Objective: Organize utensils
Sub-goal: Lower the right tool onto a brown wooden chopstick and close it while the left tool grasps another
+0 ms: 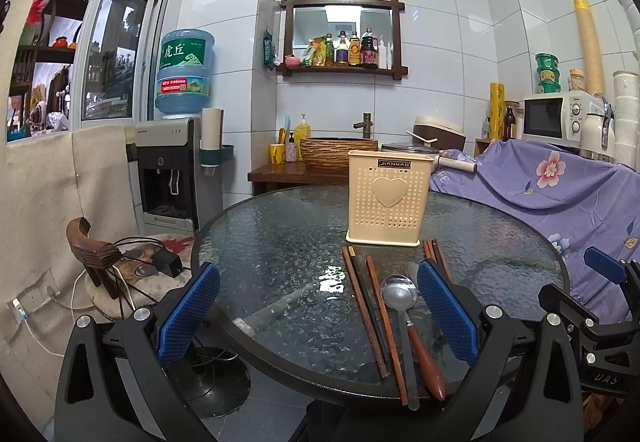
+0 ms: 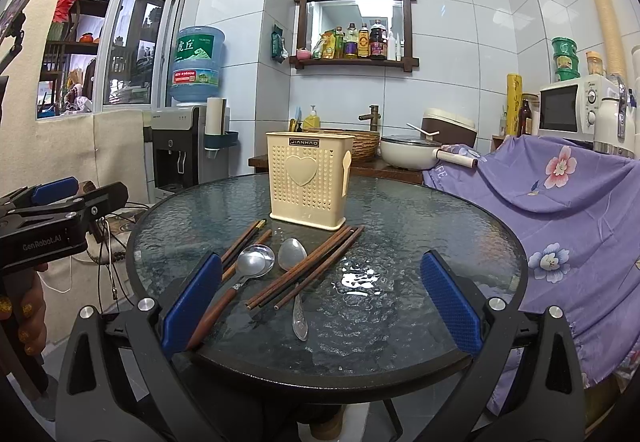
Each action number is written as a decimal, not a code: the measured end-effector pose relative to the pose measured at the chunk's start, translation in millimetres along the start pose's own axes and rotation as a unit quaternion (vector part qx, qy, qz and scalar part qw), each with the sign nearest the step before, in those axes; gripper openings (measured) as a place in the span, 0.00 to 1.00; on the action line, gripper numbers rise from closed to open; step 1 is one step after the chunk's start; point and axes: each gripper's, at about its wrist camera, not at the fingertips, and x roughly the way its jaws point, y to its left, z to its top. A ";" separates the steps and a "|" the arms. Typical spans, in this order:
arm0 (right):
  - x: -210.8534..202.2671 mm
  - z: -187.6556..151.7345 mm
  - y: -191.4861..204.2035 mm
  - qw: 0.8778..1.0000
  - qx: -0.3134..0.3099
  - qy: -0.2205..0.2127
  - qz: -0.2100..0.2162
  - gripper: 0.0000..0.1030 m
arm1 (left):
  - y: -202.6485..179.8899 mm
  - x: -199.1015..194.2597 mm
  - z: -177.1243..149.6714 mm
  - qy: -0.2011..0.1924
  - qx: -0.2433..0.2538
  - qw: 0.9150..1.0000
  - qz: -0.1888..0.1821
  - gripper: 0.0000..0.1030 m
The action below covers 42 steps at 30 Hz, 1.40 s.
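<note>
A: What can be read here?

B: "JIANHAO" on a dark plate at the top of the holder (image 1: 390,198); "虎丘" in white on the green label of the water bottle (image 1: 185,72).

A: Anything on the tools?

B: "GenRobot.AI" on the side of the left gripper (image 2: 52,202), seen from the right wrist; "UAS" or the like on the right gripper (image 1: 604,322), too blurred to be sure; the bottle's red strip has digits, unreadable.

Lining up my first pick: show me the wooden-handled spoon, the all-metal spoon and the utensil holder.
wooden-handled spoon (image 2: 256,261): right wrist view, on its steel bowl.
all-metal spoon (image 2: 292,253): right wrist view, on its bowl, above the chopsticks crossing it.
utensil holder (image 1: 390,192): left wrist view, on the raised heart on its front wall.
</note>
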 end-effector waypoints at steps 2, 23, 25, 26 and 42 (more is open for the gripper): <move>-0.1 -0.2 0.2 1.000 0.000 -0.001 0.000 0.95 | -0.5 -0.2 -0.2 0.000 0.000 1.000 0.000 0.94; 19.7 0.8 -2.1 1.000 -0.004 0.031 -0.006 0.95 | -2.5 24.8 1.7 0.052 0.019 0.998 -0.005 0.94; 36.4 3.9 -6.7 0.998 -0.007 0.059 -0.013 0.95 | -2.1 43.5 1.4 0.088 0.030 0.996 -0.005 0.94; 44.4 4.9 -9.6 0.997 -0.007 0.073 -0.015 0.95 | -0.3 57.0 1.2 0.114 0.033 0.993 -0.005 0.94; 235.0 18.8 -74.7 0.946 0.115 0.300 0.028 0.56 | 9.4 184.1 9.0 0.266 0.016 0.960 -0.082 0.55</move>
